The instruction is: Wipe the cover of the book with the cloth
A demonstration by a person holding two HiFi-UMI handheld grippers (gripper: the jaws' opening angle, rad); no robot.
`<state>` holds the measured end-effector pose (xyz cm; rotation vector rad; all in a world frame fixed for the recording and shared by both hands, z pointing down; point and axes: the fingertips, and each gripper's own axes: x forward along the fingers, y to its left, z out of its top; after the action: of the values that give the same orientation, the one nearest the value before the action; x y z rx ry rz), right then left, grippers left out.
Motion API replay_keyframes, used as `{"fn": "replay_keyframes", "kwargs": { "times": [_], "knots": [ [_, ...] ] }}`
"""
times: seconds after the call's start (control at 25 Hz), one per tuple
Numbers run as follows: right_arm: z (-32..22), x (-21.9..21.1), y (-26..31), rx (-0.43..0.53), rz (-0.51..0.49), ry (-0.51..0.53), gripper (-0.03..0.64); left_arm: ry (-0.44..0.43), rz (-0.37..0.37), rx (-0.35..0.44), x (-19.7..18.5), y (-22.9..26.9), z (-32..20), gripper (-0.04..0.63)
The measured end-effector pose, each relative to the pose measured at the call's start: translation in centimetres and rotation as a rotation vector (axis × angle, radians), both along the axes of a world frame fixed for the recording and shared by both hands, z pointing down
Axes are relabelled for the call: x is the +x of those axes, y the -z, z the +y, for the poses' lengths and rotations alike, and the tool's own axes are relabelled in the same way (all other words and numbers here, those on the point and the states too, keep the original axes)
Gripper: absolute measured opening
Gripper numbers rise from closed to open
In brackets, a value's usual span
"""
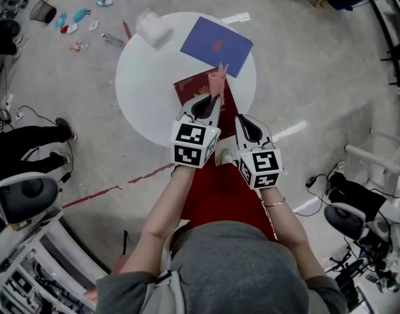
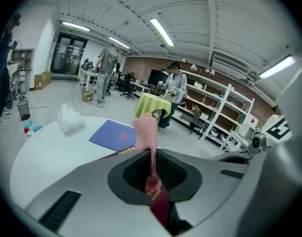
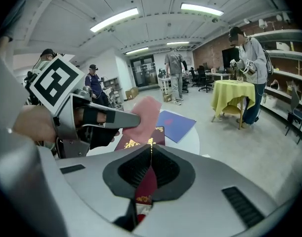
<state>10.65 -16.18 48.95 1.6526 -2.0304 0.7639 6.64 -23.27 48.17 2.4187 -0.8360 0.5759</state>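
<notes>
Table: a round white table fills the upper middle of the head view.
Book: the dark red book with gold print lies at the near side of the table, in the centre of the frame. Its near end goes under the two grippers, so I cannot see where it ends.
Folder: a blue folder lies flat on the upper right part of the table, just beside the far end of the book.
Left gripper: the left gripper is over the book, left of the other one. Its jaws are pressed together on the lower end of the cloth, as the left gripper view shows.
Right gripper: the right gripper is close at the right, a little lower in the frame. In its own view the jaws meet in a thin line, and the dark red book sits in the gap between them, so it seems to pinch the book.
Cloth: the pink cloth stands up from the left jaws, above the far end of the book and near the corner of the folder.
Bag: a white crumpled bag rests at the upper left rim of the table, well apart from the book.
</notes>
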Motion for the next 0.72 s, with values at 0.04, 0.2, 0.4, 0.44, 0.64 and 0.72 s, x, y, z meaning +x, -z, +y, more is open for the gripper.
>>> {"fn": "replay_keyframes", "kwargs": {
  "times": [0.04,0.2,0.4,0.44,0.64,0.72],
  "knots": [
    [-0.3,0.2,-0.1,-0.004,0.002,-0.005,0.029,-0.014,0.005,-0.006,0.7,-0.2,-0.4,0.032],
    [-1.5,0.6,-0.6,-0.021,0.014,-0.022,0.029,-0.054,-0.003,-0.052,2.6,-1.7,-1.5,0.032],
    [-1.9,1.0,-1.3,-0.042,0.017,-0.026,0.029,-0.044,-0.03,-0.12,3.5,-3.9,-2.2,0.032],
    [-2.0,0.9,-1.5,-0.046,0.017,-0.024,0.029,-0.038,-0.041,-0.13,3.5,-4.3,-2.3,0.032],
    [-2.6,-0.5,-2.8,-0.077,0.007,0.012,0.029,-0.007,-0.103,-0.163,1.5,-6.2,-3.2,0.032],
    [-2.7,-0.8,-3.2,-0.084,0.007,0.035,0.029,0.016,-0.123,-0.171,0.4,-6.6,-3.2,0.032]
  ]
}}
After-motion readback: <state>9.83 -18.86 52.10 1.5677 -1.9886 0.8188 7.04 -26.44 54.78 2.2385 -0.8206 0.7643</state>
